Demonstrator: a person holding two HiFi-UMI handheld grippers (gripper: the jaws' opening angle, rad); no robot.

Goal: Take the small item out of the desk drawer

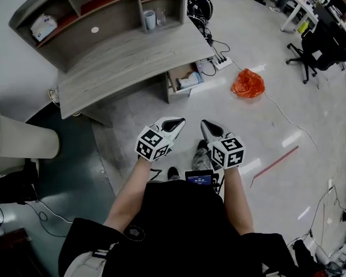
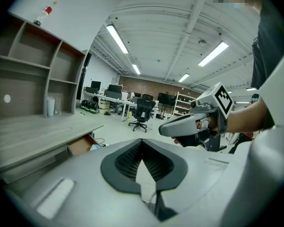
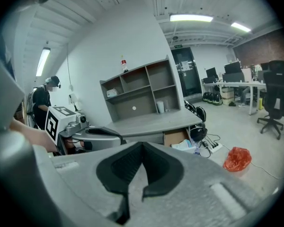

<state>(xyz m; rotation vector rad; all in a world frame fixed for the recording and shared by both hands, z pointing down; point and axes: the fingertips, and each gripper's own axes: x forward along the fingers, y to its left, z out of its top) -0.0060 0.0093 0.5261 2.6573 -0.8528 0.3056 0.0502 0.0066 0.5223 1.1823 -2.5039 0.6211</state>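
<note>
The desk drawer [image 1: 176, 81] stands open under the grey desk [image 1: 121, 62], with a pale bluish small item [image 1: 191, 81] lying in it. It also shows in the left gripper view as the drawer [image 2: 79, 144] and in the right gripper view as the drawer [image 3: 175, 137] with the item [image 3: 188, 145]. My left gripper [image 1: 173, 122] and right gripper [image 1: 206, 124] hang side by side over the floor, well short of the drawer. Both are shut with nothing between the jaws, as seen on the left gripper [image 2: 143, 142] and the right gripper [image 3: 142, 145].
An orange bag [image 1: 247, 83] lies on the floor right of the drawer, near a power strip [image 1: 222, 63] and cables. A shelf unit [image 1: 104, 4] with a cup [image 1: 150, 19] tops the desk. Office chairs [image 1: 311, 53] stand far right, a white bin [image 1: 17, 140] at left.
</note>
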